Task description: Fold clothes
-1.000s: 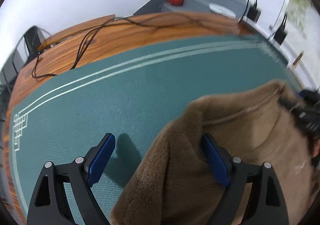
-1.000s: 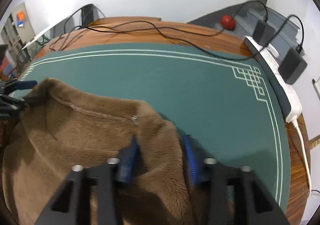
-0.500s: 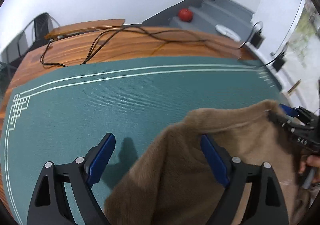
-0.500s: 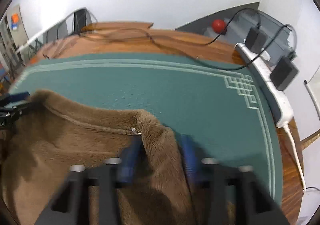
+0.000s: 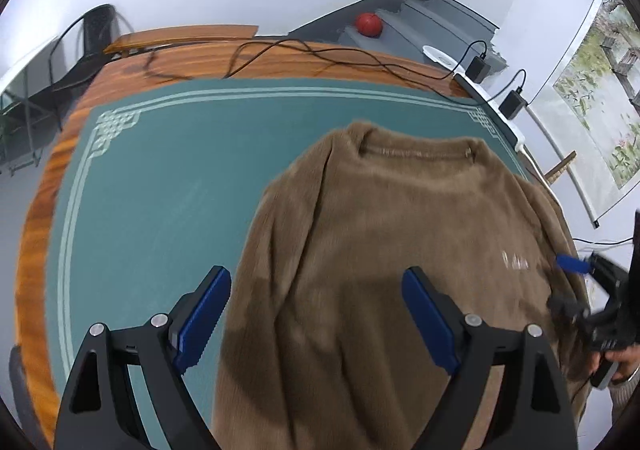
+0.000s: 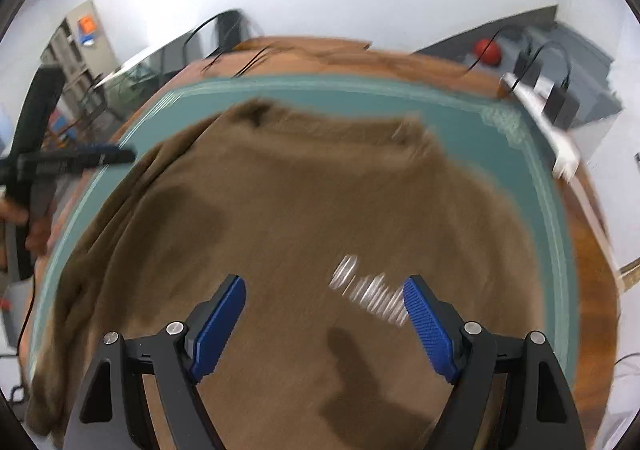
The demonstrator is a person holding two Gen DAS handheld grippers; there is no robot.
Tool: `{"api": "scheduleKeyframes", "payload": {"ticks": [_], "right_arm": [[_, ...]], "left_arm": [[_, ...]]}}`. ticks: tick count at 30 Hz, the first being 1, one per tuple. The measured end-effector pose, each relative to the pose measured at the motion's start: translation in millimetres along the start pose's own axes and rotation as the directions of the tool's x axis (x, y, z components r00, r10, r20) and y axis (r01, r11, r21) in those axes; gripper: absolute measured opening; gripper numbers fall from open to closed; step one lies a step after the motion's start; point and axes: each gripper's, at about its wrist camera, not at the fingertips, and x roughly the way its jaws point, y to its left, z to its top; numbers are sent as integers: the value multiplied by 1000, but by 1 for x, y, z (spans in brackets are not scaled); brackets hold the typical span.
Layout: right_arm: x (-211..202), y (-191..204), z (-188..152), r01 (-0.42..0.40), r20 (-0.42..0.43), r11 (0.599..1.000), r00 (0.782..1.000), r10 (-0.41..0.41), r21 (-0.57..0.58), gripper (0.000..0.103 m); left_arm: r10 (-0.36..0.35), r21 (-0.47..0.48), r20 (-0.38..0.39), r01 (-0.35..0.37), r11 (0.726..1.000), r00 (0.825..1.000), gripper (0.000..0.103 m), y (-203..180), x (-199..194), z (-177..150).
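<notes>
Lying spread on the green mat [image 5: 160, 185], neck toward the far edge, the brown fleece sweater [image 5: 400, 230] is free of both tools; the left gripper [image 5: 316, 314] hangs above its near left part with jaws wide and nothing pressed between them, and the right gripper [image 6: 324, 322] hangs above the chest, near the pale lettering [image 6: 368, 294], jaws likewise wide and empty.

Judging the risks: the right-hand side of the sweater reaches the mat's border by the white power strip [image 5: 516, 133] and the black adapters [image 5: 480, 67], so a sleeve drawn outward there could snag a cable; the left sleeve looks bunched along the body in the right wrist view, and folding over it as it lies would trap a lump; the thick pile may let 1 pad slide off a single layer, or make it bite 2 layers at once; the right wrist view is smeared with motion, so a pinch aimed from it could miss the hem.

Against the view of 1 second ago: the right gripper was then clamped on a shoulder fold and has just been opening, the fabric now out from between its jaws; the left jaws were already wide; both cameras now see much more of the sweater, laid flat rather than held up at the shoulders.
</notes>
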Motion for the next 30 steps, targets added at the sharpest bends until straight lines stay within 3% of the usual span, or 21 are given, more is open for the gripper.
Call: {"api": "scheduleKeyframes", "payload": {"ticks": [5, 9, 12, 15, 21, 25, 30], "right_arm": [[-12, 30, -69, -89, -118, 996, 989, 87, -12, 83], [-23, 53, -124, -137, -169, 990, 977, 133, -12, 83], [-28, 70, -160, -132, -179, 990, 976, 121, -48, 83], [-30, 77, -180, -65, -160, 992, 986, 48, -106, 83], [-32, 83, -200, 24, -86, 979, 995, -42, -203, 87], [-32, 77, -204, 23, -60, 984, 998, -34, -178, 95], [-29, 81, -209, 43, -34, 986, 998, -50, -164, 102]], "left_arm": [[53, -44, -34, -55, 998, 998, 90, 8, -39, -60], [138, -57, -61, -141, 988, 989, 90, 9, -64, -110], [172, -109, -89, -181, 977, 981, 90, 12, -76, -145], [154, -158, -94, -167, 973, 984, 90, 8, -82, -167], [259, -80, -105, -267, 960, 960, 90, -8, -66, -175], [354, -18, -137, -360, 933, 925, 90, -6, -47, -173], [367, -38, -158, -377, 926, 917, 90, 14, -31, -164]]}}
